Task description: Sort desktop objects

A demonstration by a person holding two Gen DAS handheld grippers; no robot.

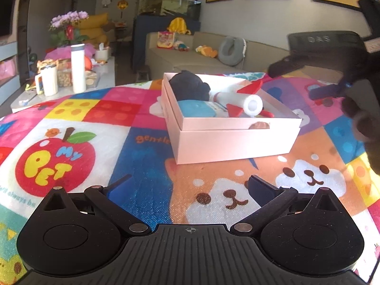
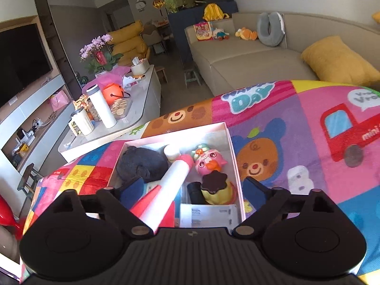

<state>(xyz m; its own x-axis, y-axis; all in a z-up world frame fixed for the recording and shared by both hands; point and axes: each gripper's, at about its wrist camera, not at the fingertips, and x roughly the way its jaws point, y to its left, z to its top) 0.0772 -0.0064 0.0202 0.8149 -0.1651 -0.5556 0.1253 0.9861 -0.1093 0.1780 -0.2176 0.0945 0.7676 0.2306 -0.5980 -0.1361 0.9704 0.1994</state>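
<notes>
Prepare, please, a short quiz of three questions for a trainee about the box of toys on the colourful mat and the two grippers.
1. True or false: the white box stands on the colourful mat.
2. Which toy lies slanted across the box? A) toy rocket B) pink owl toy C) dark plush
3. Fill in: the right gripper hangs over the box with its jaws ____.

Key
1. True.
2. A; its white body shows in both views.
3. Open; nothing is pressed between them. The left gripper is open too, over bare mat.
</notes>
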